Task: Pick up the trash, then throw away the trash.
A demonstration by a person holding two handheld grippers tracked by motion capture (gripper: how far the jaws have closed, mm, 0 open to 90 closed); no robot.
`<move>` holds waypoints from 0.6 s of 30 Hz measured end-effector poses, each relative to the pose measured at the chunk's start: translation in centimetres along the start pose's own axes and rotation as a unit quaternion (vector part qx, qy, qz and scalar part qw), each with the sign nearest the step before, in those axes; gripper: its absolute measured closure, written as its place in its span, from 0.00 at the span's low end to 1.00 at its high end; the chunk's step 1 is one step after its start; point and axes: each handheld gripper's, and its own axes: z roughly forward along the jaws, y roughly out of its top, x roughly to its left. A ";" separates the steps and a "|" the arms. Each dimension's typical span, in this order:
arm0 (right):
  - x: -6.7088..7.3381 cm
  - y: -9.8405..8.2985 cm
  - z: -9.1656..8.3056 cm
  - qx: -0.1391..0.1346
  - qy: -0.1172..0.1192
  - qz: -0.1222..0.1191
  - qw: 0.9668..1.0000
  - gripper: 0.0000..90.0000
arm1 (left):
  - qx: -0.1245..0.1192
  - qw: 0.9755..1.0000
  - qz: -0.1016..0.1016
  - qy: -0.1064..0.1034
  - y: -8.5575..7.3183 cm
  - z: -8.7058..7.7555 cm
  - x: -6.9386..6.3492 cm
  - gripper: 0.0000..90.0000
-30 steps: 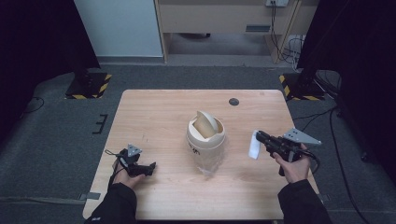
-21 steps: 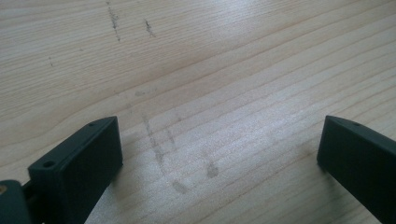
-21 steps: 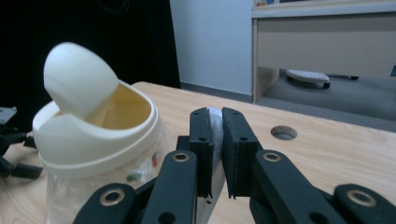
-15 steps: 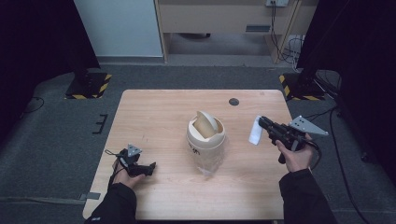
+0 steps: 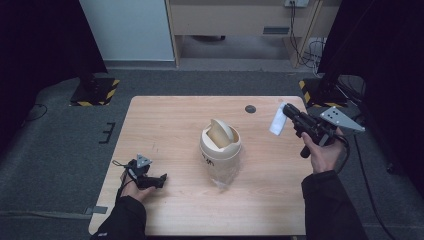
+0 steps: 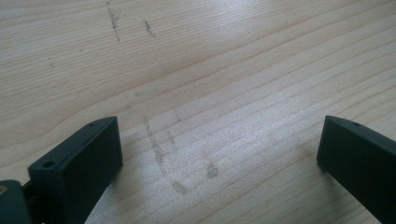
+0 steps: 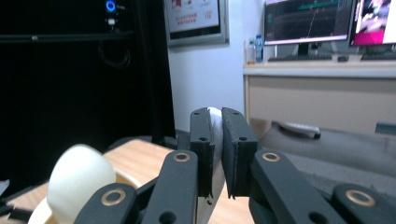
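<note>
A cream swing-lid bin (image 5: 220, 143) stands upright at the middle of the wooden table (image 5: 175, 120), with a clear bag crumpled at its base. To its right, raised above the table's right edge, my right gripper (image 5: 286, 112) is shut on a white piece of paper (image 5: 277, 124) that hangs from its tips. In the right gripper view the white paper (image 7: 215, 119) is pinched between the pads and the bin's lid (image 7: 79, 175) lies low at the left. My left gripper (image 5: 159, 179) rests on the table at the front left, its jaws wide apart over bare wood (image 6: 210, 116).
A small dark round disc (image 5: 250, 109) lies near the table's far edge. Beyond the table stand a wooden cabinet (image 5: 240, 20) and a pale panel (image 5: 125, 30). Cables and stand bases with hazard stripes (image 5: 95, 92) sit on the grey floor.
My right gripper has risen and moved toward the table's far right with the white paper in it. The left hand has stayed put.
</note>
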 end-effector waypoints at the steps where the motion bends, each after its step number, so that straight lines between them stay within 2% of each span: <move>1: 0.0 0.4 0.1 -0.003 0.003 0.001 1.000 0.93 | 0.000 1.000 0.000 0.000 0.0 0.0 0.0 0.00; 8: 0.4 1.8 1.2 -0.021 0.011 -0.007 1.000 0.93 | 0.000 1.000 0.000 0.000 0.0 0.0 0.0 0.00; 18: 1.1 2.1 3.1 -0.028 0.016 -0.021 0.999 0.93 | 0.000 1.000 0.000 0.000 0.0 0.0 0.0 0.00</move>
